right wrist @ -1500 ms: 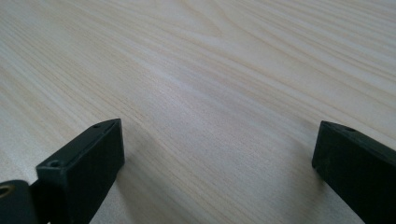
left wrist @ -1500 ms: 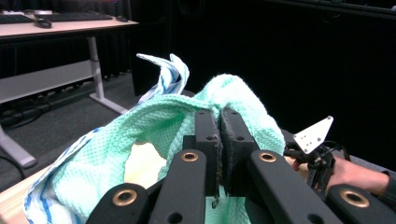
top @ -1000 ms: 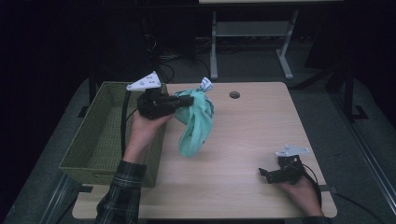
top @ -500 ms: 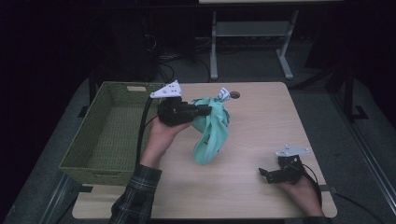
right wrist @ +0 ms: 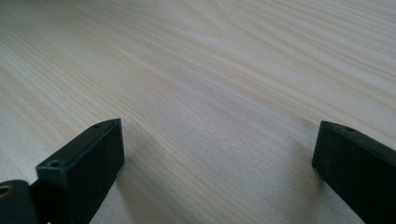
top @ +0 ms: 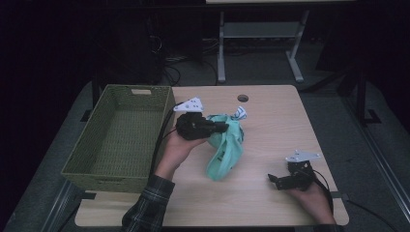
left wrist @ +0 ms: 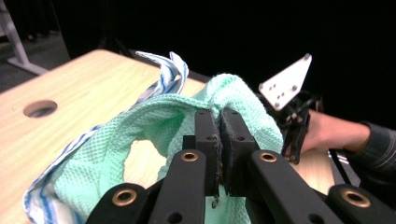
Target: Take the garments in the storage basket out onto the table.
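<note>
A mint-green knitted cloth [top: 227,150] with a blue-and-white striped edge hangs over the middle of the wooden table [top: 270,130]. My left gripper [top: 223,127] is shut on its upper fold and holds it up, its lower end touching the tabletop. In the left gripper view the jaws press together on the green cloth [left wrist: 154,135], at my left gripper [left wrist: 220,116]. My right gripper [top: 271,180] rests low at the table's front right, open, nothing between its fingers. In the right gripper view, my right gripper [right wrist: 217,140] shows wide-apart jaws over bare wood [right wrist: 224,70].
A green woven basket [top: 82,159] stands on the table's left side, nothing visible inside. A round cable hole [top: 242,98] sits near the table's far edge. Behind the table are a white desk frame [top: 261,38] and cables on the floor.
My left gripper has carried the cloth rightward from beside the basket to the table's middle and lowered it. The right gripper has stayed in place.
</note>
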A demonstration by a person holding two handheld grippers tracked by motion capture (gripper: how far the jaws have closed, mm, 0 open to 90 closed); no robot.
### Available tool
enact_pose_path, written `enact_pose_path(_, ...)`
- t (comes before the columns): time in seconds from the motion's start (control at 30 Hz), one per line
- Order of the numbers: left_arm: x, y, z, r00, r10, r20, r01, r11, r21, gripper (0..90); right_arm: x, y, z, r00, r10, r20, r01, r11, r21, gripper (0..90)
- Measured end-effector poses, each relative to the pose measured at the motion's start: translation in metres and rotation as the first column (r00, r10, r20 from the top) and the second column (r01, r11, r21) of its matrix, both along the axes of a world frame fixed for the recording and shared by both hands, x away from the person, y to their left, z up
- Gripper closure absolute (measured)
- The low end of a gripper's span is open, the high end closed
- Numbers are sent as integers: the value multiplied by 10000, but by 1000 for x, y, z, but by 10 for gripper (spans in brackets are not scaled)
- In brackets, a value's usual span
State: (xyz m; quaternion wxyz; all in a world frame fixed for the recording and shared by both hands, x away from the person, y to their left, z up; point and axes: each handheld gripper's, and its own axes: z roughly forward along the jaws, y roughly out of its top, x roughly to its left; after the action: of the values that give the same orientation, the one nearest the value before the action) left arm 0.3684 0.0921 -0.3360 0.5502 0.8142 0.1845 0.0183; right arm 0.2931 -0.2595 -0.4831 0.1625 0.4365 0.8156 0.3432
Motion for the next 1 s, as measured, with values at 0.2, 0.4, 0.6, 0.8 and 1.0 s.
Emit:
enact_pose_path(0.2,-1,-12,-18,9997,-70,-232,77,9995,298,863,0,0,0,10000,8,9,-8,10000,-8,21)
enact_pose_path(0.4,-1,-25,-38,9981,-205,-582,239,9981,572,860,0,0,0,10000,16,16,-16,10000,-25,21)
enact_pose_path(0.6,-2,-36,-59,9969,-432,-664,511,9913,1210,857,0,0,0,10000,15,14,-15,10000,-21,21)
enact_pose_path(0.8,-1,-39,-80,9954,-358,-891,507,9839,1713,854,0,0,0,10000,18,13,-18,10000,-24,21)
enact_pose_path(1.0,0,-44,-100,9942,-361,-1008,599,9679,2442,850,0,0,0,10000,19,17,-19,10000,-30,21)
